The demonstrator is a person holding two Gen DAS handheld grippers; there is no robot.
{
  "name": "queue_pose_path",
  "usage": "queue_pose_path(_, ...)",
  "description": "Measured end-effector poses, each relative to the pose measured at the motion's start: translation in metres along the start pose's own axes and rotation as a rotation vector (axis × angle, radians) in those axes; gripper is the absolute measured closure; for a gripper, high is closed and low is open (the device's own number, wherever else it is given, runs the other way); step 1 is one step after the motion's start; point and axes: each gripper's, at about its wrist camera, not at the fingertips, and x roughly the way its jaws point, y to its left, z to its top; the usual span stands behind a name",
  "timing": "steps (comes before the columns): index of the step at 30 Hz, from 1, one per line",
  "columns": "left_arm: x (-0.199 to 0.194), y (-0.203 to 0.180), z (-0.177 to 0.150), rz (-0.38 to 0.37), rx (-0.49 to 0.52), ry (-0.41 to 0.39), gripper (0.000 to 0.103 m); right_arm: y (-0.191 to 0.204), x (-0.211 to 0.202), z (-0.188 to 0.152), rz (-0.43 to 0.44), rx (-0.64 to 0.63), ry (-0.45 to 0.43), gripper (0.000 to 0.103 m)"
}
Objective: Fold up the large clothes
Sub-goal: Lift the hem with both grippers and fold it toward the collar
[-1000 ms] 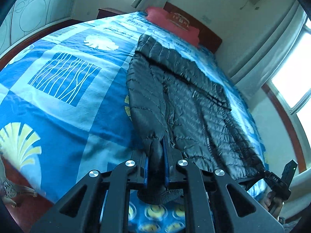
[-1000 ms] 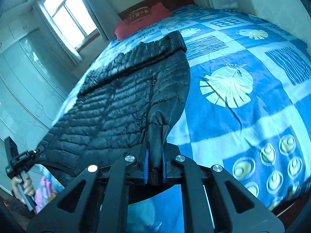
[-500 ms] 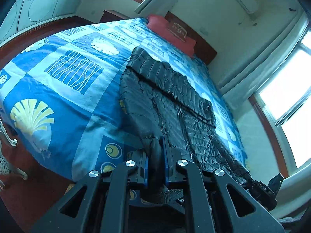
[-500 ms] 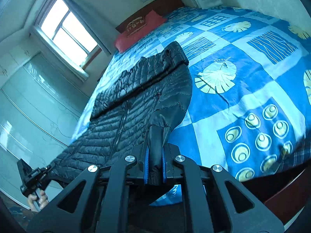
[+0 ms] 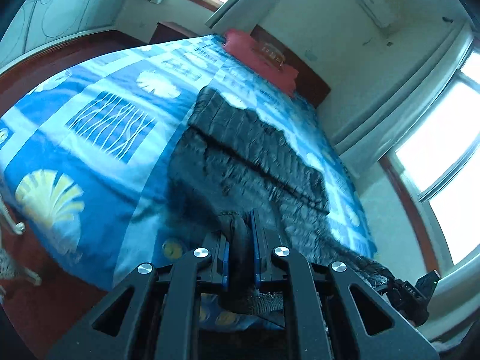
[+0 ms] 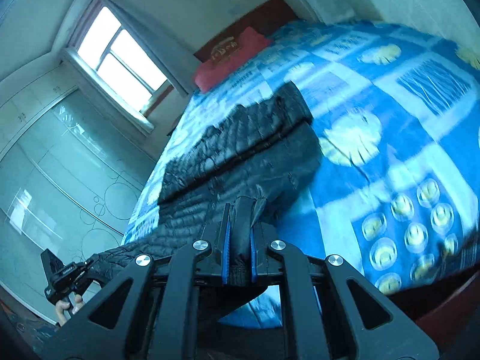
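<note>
A black quilted puffer jacket [image 5: 249,162], light, soft and likely slippery, lies lengthwise on the blue patterned bedspread [image 5: 99,156], its near hem corners pinched by the clamped left gripper [image 5: 240,237] and right gripper [image 6: 239,228].

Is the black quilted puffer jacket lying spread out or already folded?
Partly folded: one strip of the black quilted puffer jacket lies doubled over along its far side, the rest spread on the blue patterned bedspread.
</note>
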Motion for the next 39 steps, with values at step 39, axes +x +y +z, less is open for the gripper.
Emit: queue_pose_path(39,0.395,0.025,0.248,0.177,0.025,0.209,0.092,-0.08,0.411,0.243,-0.069,0.254,0.176,0.092)
